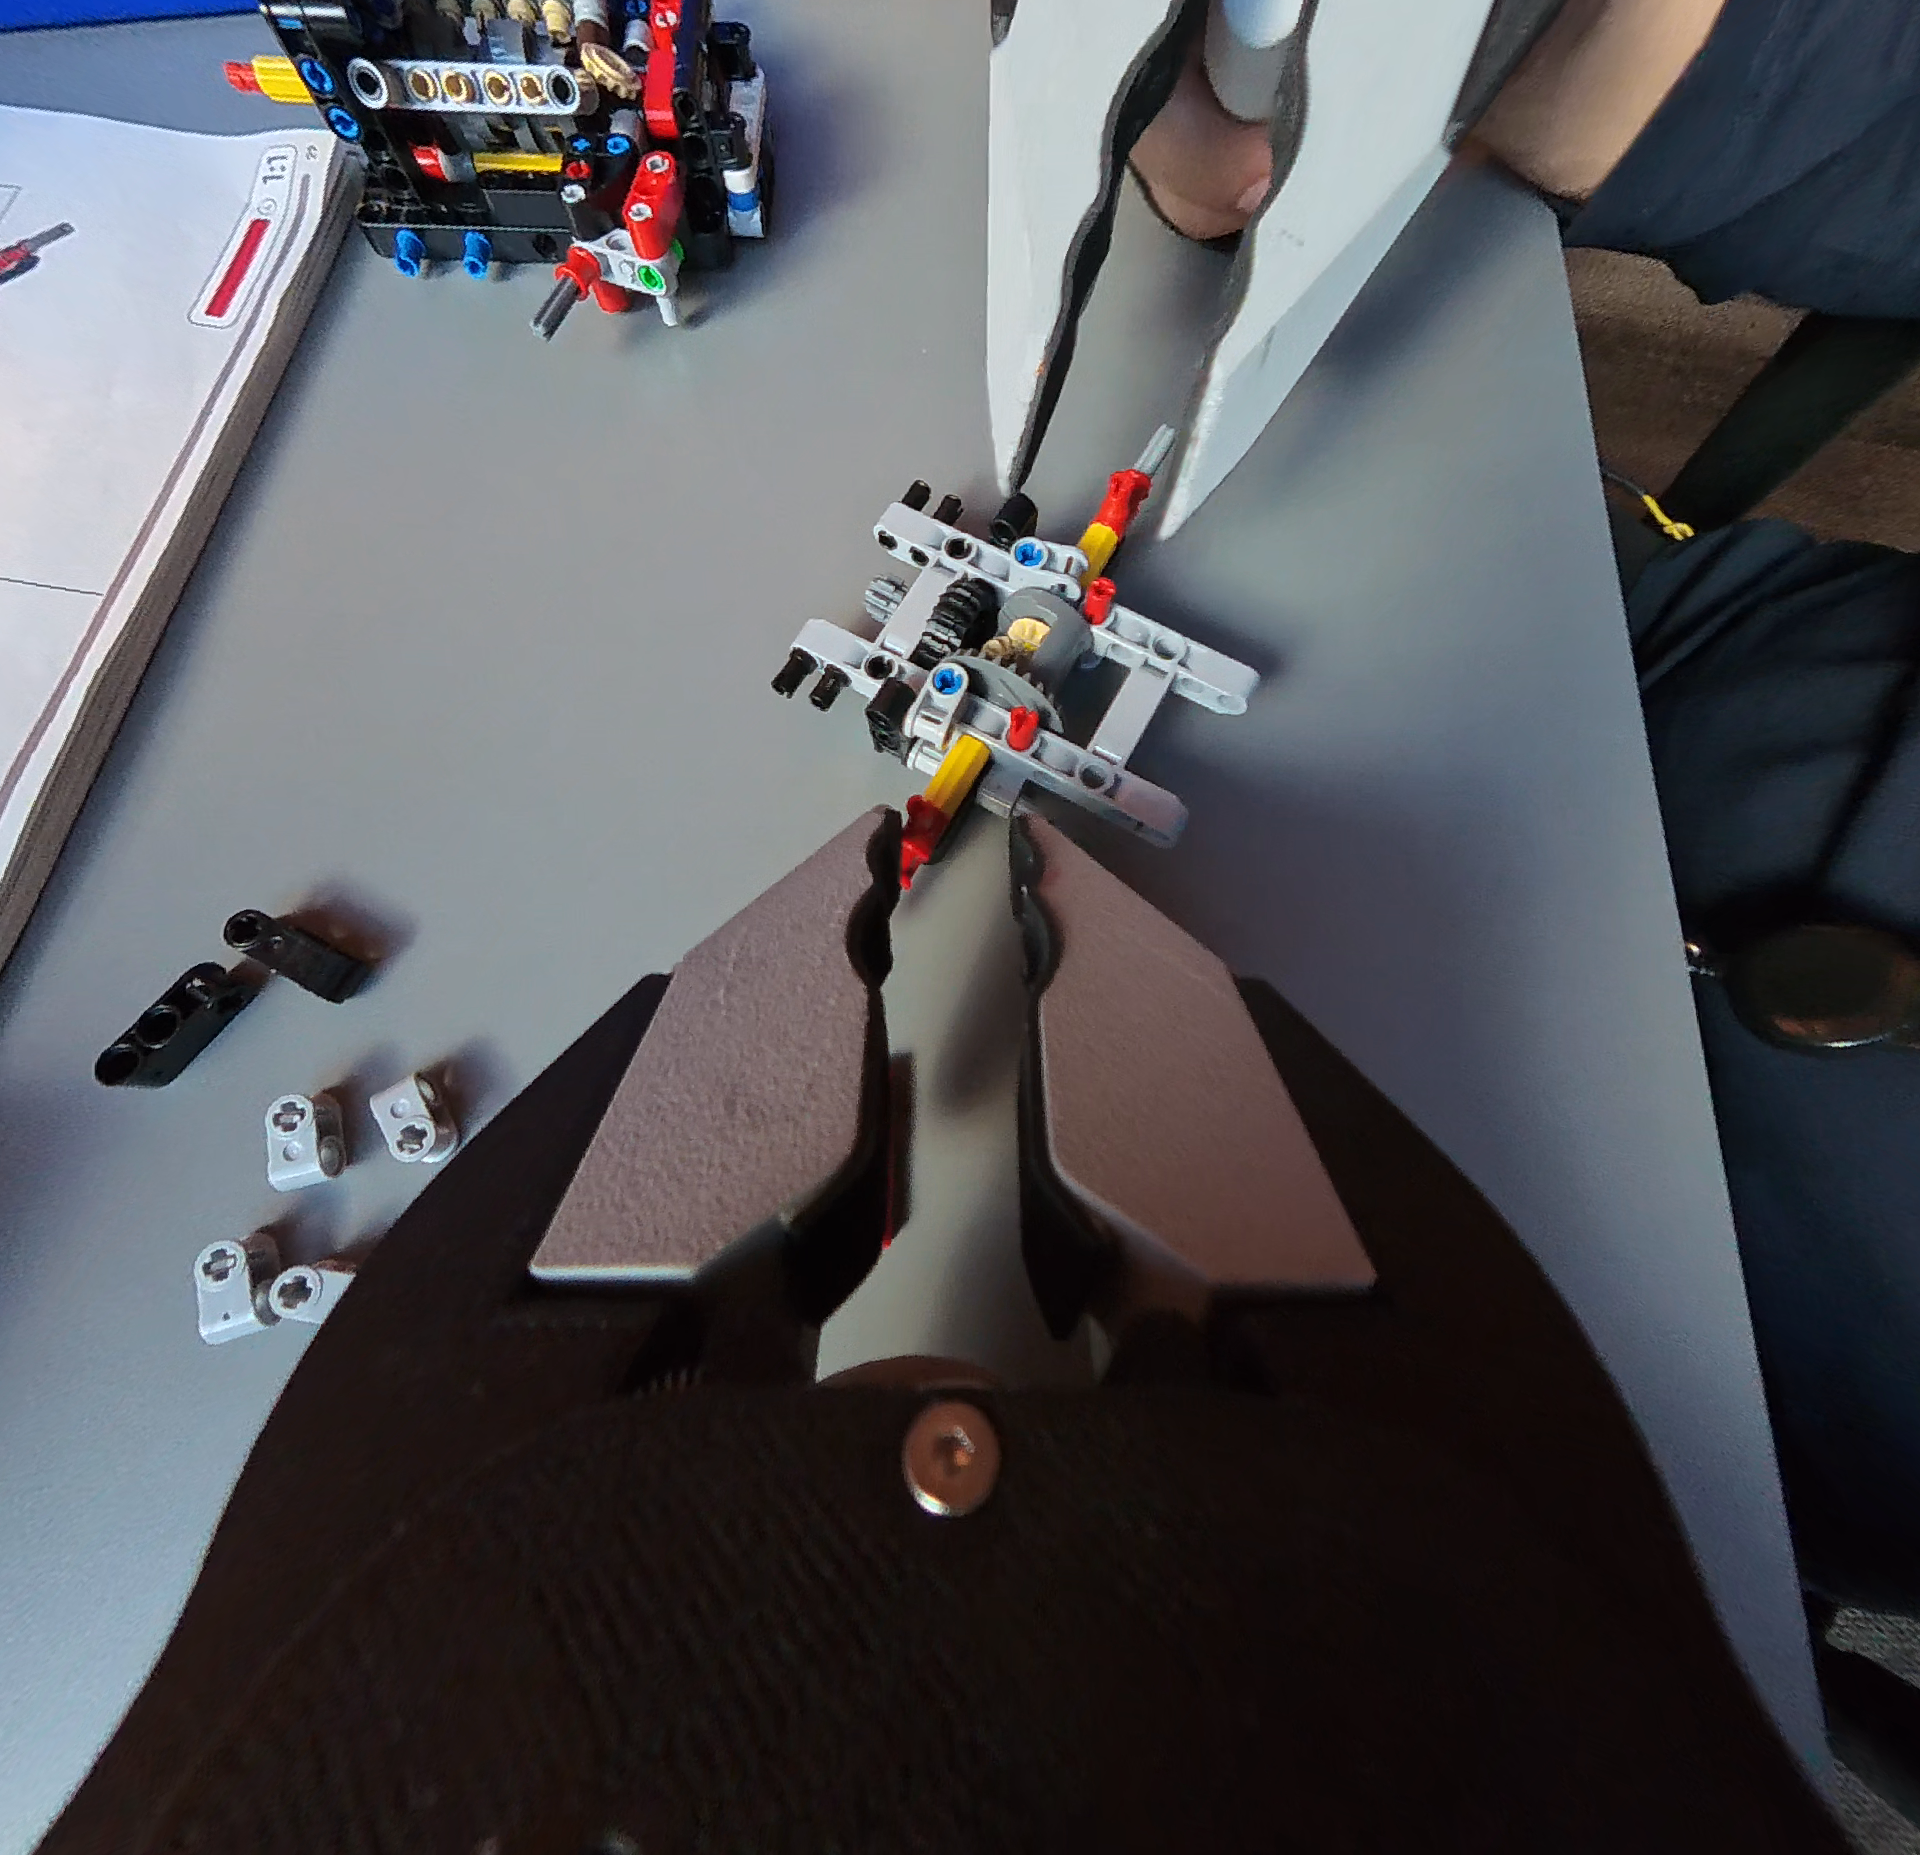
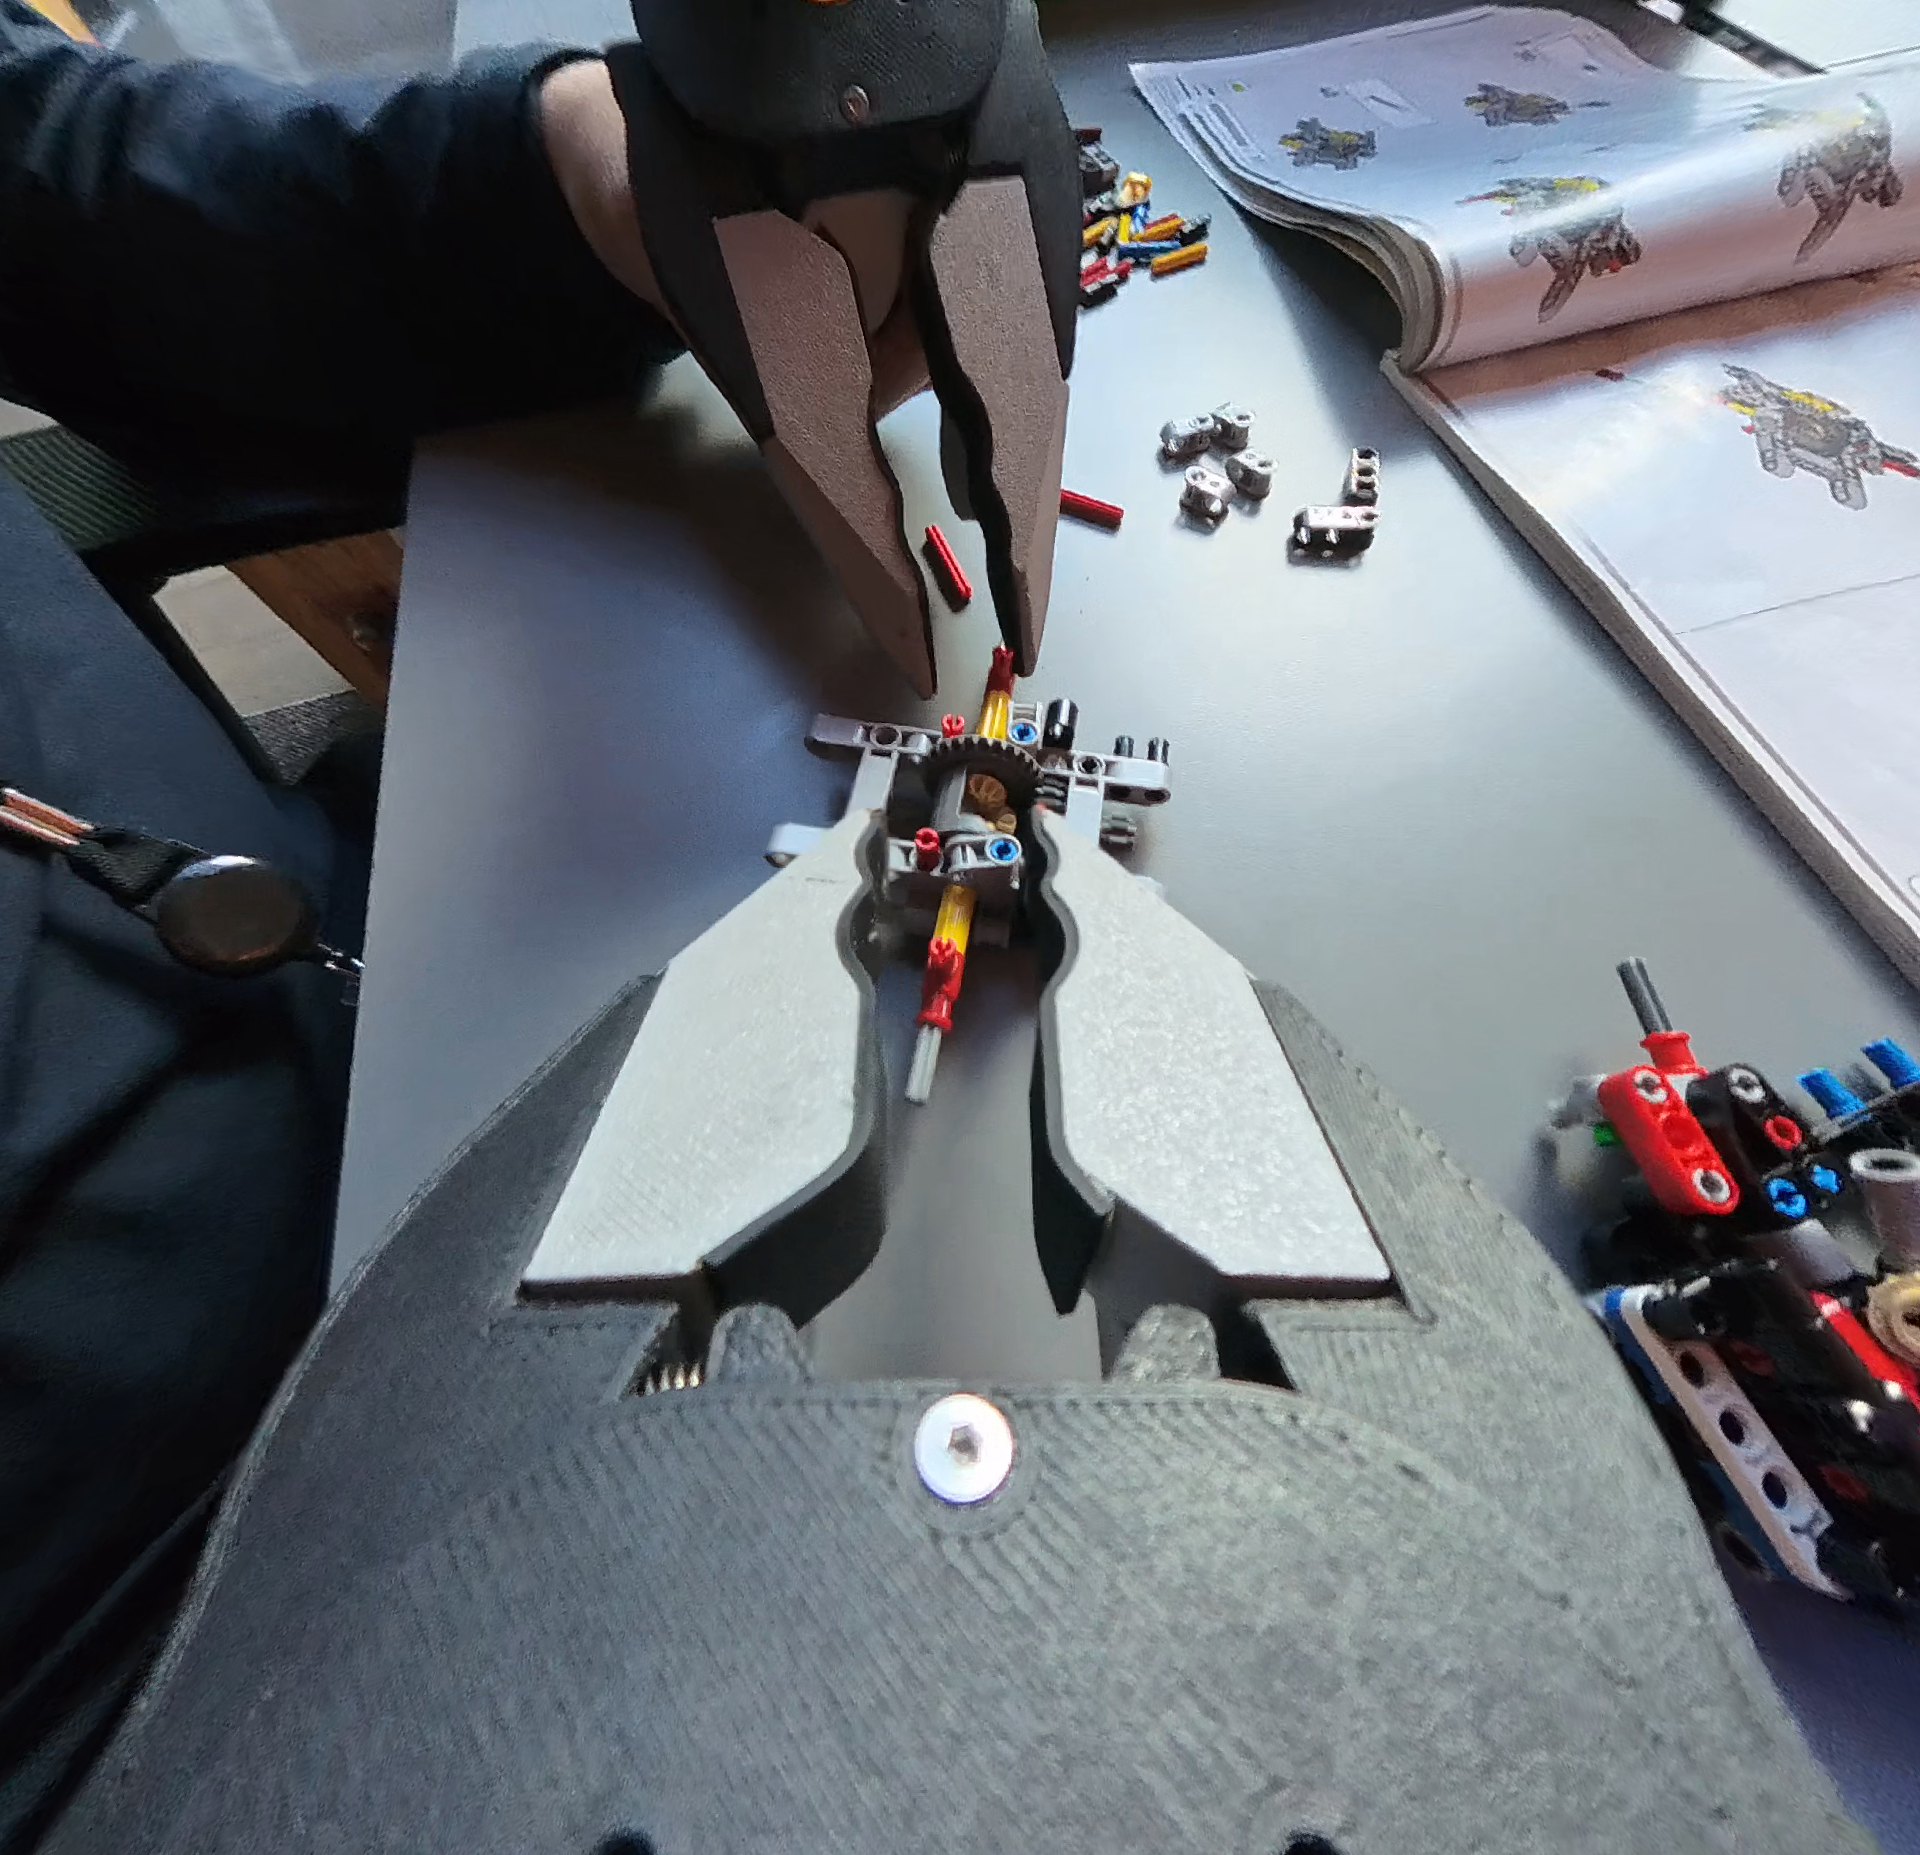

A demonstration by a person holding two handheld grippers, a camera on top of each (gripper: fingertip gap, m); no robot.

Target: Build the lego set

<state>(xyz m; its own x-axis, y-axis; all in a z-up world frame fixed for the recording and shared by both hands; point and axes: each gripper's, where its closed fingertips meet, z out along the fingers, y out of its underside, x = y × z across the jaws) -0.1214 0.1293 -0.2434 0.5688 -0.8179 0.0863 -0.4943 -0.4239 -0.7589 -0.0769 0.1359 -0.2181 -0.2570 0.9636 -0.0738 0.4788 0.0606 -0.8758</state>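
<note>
A small grey-framed gear assembly [image 1: 1023, 662] lies on the grey table [image 1: 520, 610], with a yellow-and-red axle through it. My left gripper [image 1: 954, 834] is open at one end of the axle. The axle's red end piece [image 1: 920, 834] touches the inner edge of my left fingertip [image 1: 881, 849], and the other pad stands clear of it. My right gripper [image 2: 958, 831] is open and straddles the other end of the assembly [image 2: 987, 777]. That end's red connector [image 2: 943, 974] lies between its fingers. Each gripper also shows in the other view, the right [image 1: 1093, 506] and the left [image 2: 975, 675].
A larger black, red and blue model [image 1: 540, 132] stands at the back. An open instruction booklet [image 1: 125, 371] lies at the left. Loose black connectors [image 1: 229, 995], grey connectors [image 1: 312, 1140] and two red axles [image 2: 948, 562] lie nearby. The table edge [image 1: 1621, 662] is close to the assembly. There is about 6 cm between the tips of the two grippers.
</note>
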